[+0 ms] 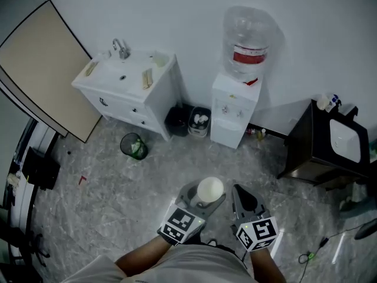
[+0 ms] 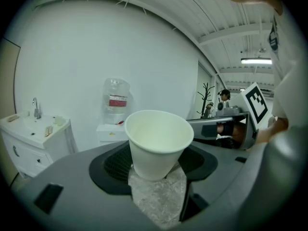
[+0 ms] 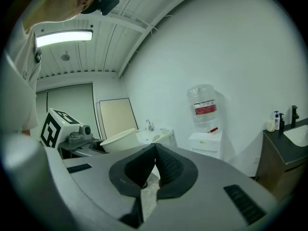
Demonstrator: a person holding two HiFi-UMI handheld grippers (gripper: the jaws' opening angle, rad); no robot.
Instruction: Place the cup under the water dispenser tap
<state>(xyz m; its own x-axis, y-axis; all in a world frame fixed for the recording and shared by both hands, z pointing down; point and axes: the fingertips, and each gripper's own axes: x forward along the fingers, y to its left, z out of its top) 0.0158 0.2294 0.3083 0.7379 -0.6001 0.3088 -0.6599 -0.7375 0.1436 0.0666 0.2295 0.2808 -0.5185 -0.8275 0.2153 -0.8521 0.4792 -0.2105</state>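
Observation:
A white paper cup stands upright between the jaws of my left gripper, which is shut on the cup. It looks empty. My right gripper is beside it on the right, shut with its pads touching and nothing between them. The cup also shows at the left in the right gripper view. The white water dispenser with a clear bottle on top stands against the far wall, well ahead of both grippers.
A white sink cabinet stands left of the dispenser, with a dark bin and a bin holding rubbish between them. A green mesh basket sits on the marble floor. A dark cabinet with a basin is at the right. A board leans at the left.

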